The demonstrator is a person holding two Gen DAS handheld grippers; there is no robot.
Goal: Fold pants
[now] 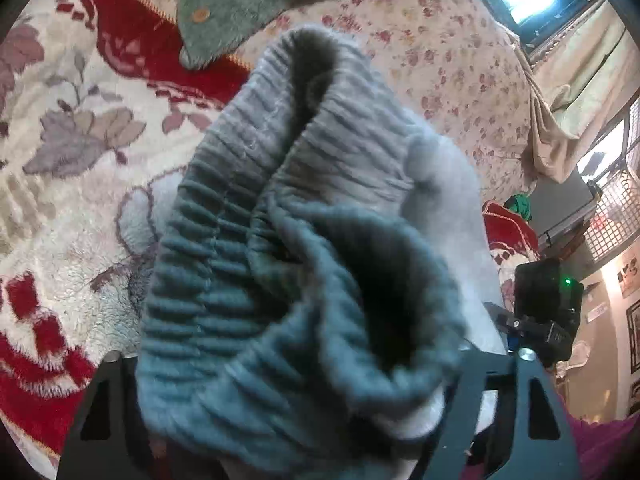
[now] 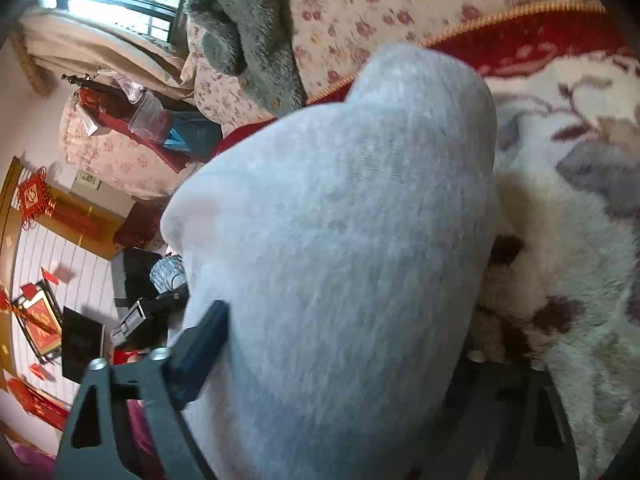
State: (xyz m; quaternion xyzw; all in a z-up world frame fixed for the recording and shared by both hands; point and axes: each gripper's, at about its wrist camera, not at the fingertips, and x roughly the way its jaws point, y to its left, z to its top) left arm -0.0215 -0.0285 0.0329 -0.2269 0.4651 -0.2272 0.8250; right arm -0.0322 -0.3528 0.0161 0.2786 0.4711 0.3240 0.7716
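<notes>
Pants bunched in both claws, apparently clamped, above blanket.

Left hand-held gripper clamps grey pants waistband, bunched above floral blanket.

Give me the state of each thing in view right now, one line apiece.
Grey pants: lifted off the bed, bunched, ribbed waistband open toward the left camera.
Left gripper: shut on the pants.
Right gripper: shut on the pants.
Green fleece garment: lying on the bed.
Floral blanket: spread flat underneath.
</notes>
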